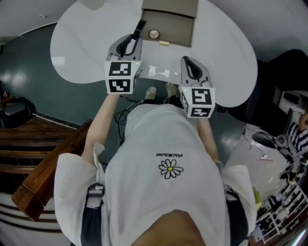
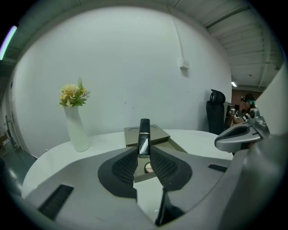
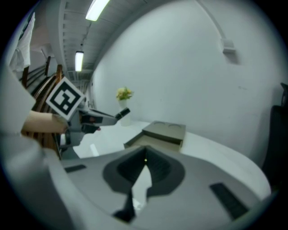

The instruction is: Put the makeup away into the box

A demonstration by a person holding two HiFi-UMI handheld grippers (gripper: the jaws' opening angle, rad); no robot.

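Note:
A grey-brown box (image 1: 179,30) stands open at the far side of the white table (image 1: 226,53), its lid (image 1: 169,6) laid back. A round compact (image 1: 154,34) lies inside near the front wall. My left gripper (image 1: 135,40) is shut on a black lipstick tube (image 1: 140,27), which points up and forward over the box's front left corner. In the left gripper view the tube (image 2: 144,136) stands upright between the pads, with the box (image 2: 155,133) behind it and the compact (image 2: 148,167) below. My right gripper (image 1: 188,62) hovers near the table's front edge, shut and empty (image 3: 145,159).
A white vase with flowers (image 2: 76,128) stands on the table to the left of the box. A black office chair (image 2: 217,116) is beyond the table on the right. Wooden steps (image 1: 33,144) lie on the floor to the left.

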